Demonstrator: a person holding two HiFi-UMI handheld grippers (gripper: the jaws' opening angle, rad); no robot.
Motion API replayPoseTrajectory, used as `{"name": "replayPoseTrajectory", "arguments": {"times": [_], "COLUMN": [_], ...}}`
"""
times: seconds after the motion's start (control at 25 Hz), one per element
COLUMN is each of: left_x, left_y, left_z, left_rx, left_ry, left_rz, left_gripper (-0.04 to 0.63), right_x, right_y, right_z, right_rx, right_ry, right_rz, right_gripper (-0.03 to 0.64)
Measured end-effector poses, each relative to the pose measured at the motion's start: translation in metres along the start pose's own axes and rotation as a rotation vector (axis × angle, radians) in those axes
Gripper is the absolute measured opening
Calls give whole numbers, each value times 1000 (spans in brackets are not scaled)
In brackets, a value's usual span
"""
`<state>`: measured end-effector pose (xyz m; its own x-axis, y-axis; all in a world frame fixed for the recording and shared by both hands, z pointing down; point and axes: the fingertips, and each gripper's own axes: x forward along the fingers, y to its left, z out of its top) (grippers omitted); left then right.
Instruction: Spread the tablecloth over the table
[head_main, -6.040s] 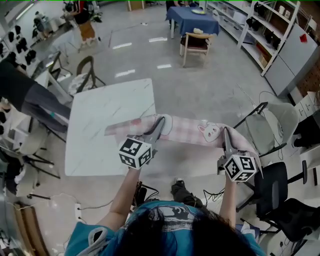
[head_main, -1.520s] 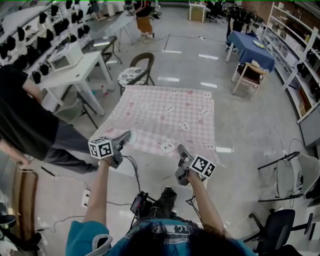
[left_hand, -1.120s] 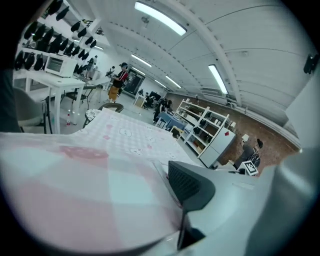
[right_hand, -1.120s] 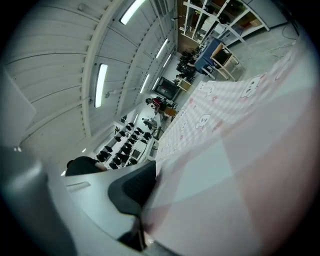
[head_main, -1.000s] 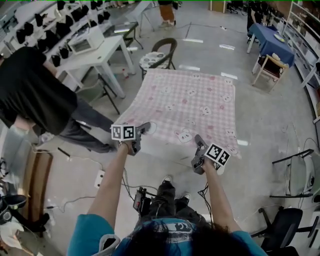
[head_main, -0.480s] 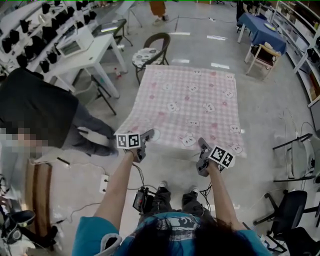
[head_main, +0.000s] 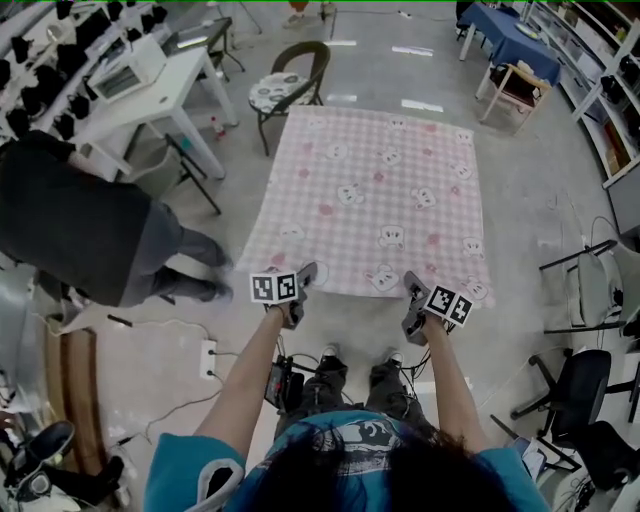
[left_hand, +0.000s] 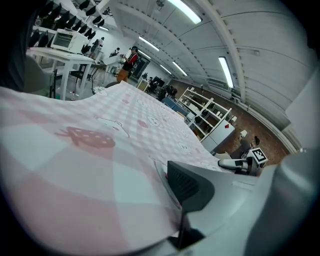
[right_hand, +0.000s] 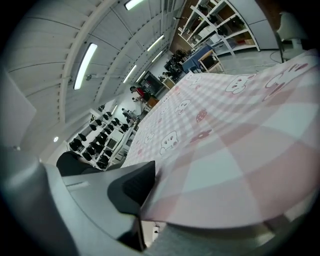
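A pink checked tablecloth (head_main: 375, 190) with bunny prints lies flat over the whole table, which it hides. My left gripper (head_main: 305, 276) is at the cloth's near edge toward the left corner. My right gripper (head_main: 412, 292) is at the near edge toward the right corner. In the left gripper view the cloth (left_hand: 95, 145) runs in between the jaws of the left gripper (left_hand: 165, 175), which are closing on it. In the right gripper view the cloth (right_hand: 230, 135) sits the same way in the right gripper (right_hand: 150, 182), whose jaws are opening slightly but still grip it.
A person in black (head_main: 70, 230) stands close to the table's left side. Beyond are a white table with a microwave (head_main: 130, 95), a chair (head_main: 285, 85) at the far edge and a blue-covered table (head_main: 505, 25). Office chairs (head_main: 590, 390) stand at right. A power strip (head_main: 208, 358) and cables lie near my feet.
Both grippers have sunk with the cloth's near edge, drawing it toward me. The cloth, earlier bunched over the bare tabletop, now lies spread across it. The person at left has shifted.
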<state>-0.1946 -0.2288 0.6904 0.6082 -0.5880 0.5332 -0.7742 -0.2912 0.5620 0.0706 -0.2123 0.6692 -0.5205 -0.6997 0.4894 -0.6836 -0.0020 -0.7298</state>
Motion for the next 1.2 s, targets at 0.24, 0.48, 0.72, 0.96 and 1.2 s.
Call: {"name": "replayPoseTrajectory", "arguments": {"times": [0.24,0.48,0.72,0.96,1.2], "left_x": [1,7,4,-17,-49], "left_y": [5,12,11,-8,-26], "left_z": [-16,-33,-34,-59,-59], "left_rx": [-40,-40,-18,-66,77], "left_ry": [1,16,5,39,30], "left_rz": [40,79,72,-31,-74], "left_gripper": [84,85,120,230,207], "right_x": [1,6,0,-36,-65], "right_y": [-19,-38,-46,-48,-22], "right_z": [-13,-30,-30,-46,-55], "right_rx": [-28,-151,-54,-35,-75], "right_ry": [17,84,6,-3,-43], "right_rz": [-61,-166,-175,-159,-118], "right_gripper": [94,94,138,178,176]}}
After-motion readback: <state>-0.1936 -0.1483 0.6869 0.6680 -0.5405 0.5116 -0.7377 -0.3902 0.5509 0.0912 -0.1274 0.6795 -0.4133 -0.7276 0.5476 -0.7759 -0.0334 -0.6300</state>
